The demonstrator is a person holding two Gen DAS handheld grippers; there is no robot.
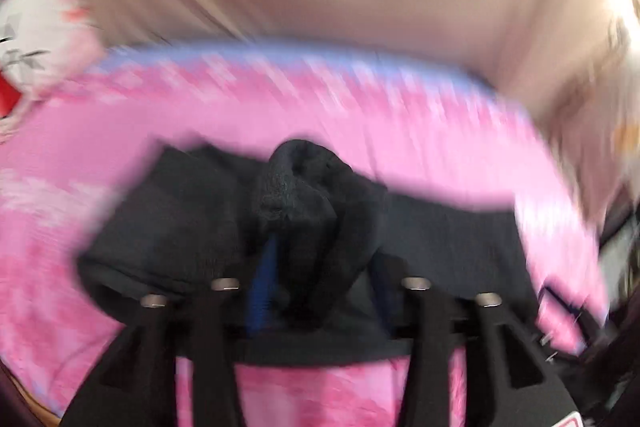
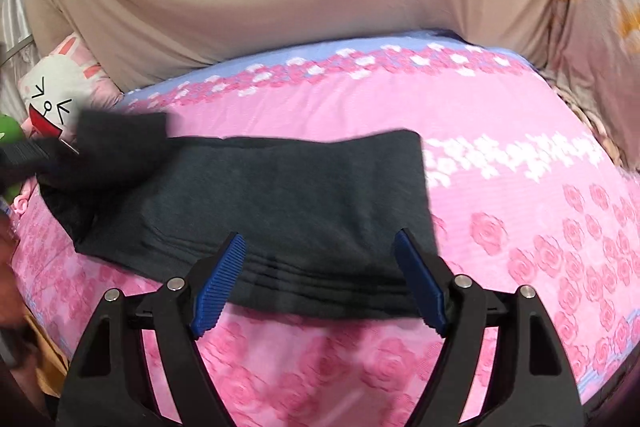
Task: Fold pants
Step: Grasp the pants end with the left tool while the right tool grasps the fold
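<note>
My pants (image 2: 256,195) are dark gray, almost black, soft and knitted, and they lie on the bed on a pink bedspread (image 2: 520,227) with roses on it. They are already folded into a long flat strip. The strip runs across the bed from left to right in my right camera, and its long side goes that way too. The right end is cut straight and lies flat. The left end is lifted and bunched up. My left hand-held gripper (image 1: 320,259) has that bunched end between its blue pads, and a lump of cloth sticks up over the fingers. That picture is blurry, so I cannot tell how hard the pads press on the cloth. My right hand-held gripper (image 2: 320,279) is wide open with nothing in it. Its blue pads (image 2: 218,287) sit over the near edge of the pants, where I see a few sewn lines. A white bunny pillow (image 2: 60,87) is at the far left.
</note>
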